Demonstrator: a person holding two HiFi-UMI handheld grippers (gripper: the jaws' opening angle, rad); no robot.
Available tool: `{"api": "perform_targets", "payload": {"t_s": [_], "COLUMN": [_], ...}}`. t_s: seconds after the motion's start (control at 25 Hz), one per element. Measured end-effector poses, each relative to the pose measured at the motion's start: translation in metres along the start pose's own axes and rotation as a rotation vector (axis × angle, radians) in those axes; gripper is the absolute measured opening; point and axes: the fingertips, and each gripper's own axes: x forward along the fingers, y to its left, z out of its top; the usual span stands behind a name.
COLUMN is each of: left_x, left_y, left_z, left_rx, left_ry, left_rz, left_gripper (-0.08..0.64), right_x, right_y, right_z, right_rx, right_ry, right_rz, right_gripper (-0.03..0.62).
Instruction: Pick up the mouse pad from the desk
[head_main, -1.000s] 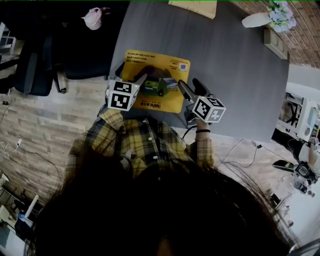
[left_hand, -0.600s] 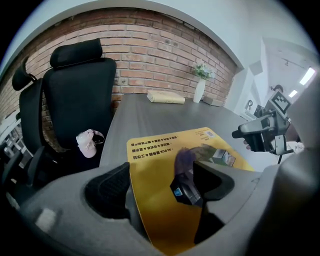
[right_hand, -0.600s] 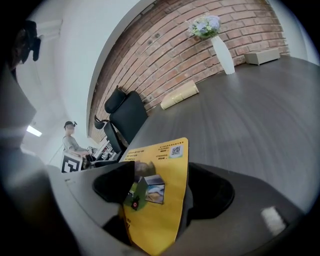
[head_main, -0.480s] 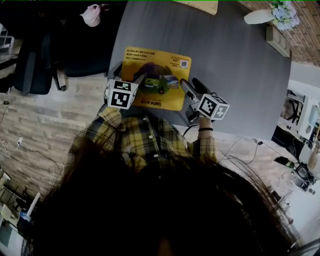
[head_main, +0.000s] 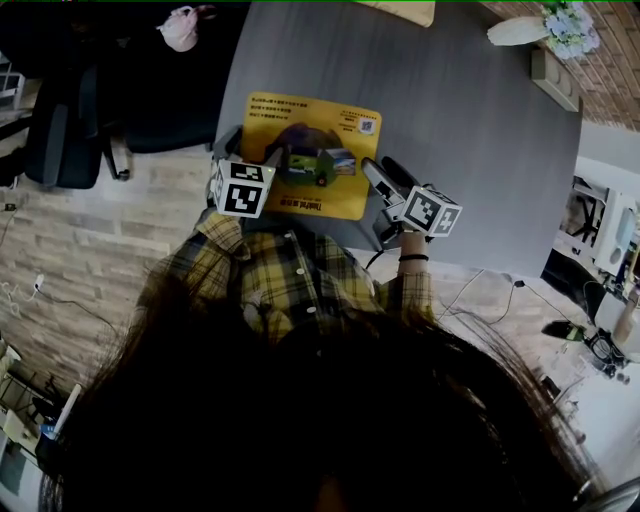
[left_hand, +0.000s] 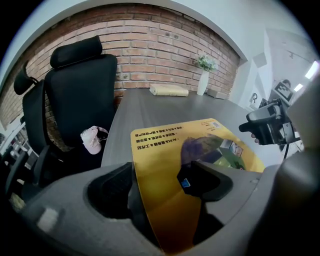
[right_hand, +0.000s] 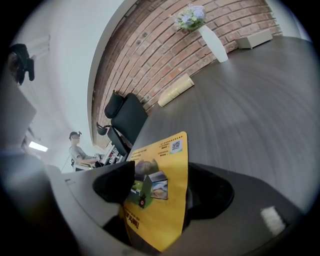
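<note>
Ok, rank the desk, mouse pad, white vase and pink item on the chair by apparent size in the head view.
1. desk
2. mouse pad
3. white vase and pink item: about alike, so unranked.

Yellow mouse pad, grey desk

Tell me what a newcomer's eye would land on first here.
The bright yellow mouse pad at the near edge of the dark grey desk stands out most. The left gripper and right gripper are each shut on it, one at either near corner. A white vase of flowers sits at the desk's far right corner.
</note>
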Motion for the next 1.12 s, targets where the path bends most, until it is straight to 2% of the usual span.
{"api": "perform_targets", "payload": {"t_s": [0.44, 0.76, 0.96, 1.12], "left_x": [0.001, 0.003, 0.001, 0.002], "left_y": [0.0, 0.0, 0.0, -0.001], "left_z": [0.0, 0.0, 0.0, 0.0], "left_rx": [0.007, 0.01, 0.007, 0.008], "left_ry": [-0.012, -0.024, -0.016, -0.024], "left_rz": [0.007, 0.007, 0.006, 0.003], "left_gripper": [0.379, 0.379, 0.379, 0.379], "right_x": [-0.007, -0.008, -0.004, 0.0], "right_y": [-0.009, -0.012, -0.008, -0.009], "right_z": [-0.024, -0.034, -0.043, -0.034], "right_rx": [0.232, 0.319, 0.393, 0.394], "right_ry": [0.169, 0.297, 0.413, 0.406], "right_rz": [0.109, 0.118, 0.187, 0.202], "right_gripper": [0.331, 0.331, 0.33, 0.327]}}
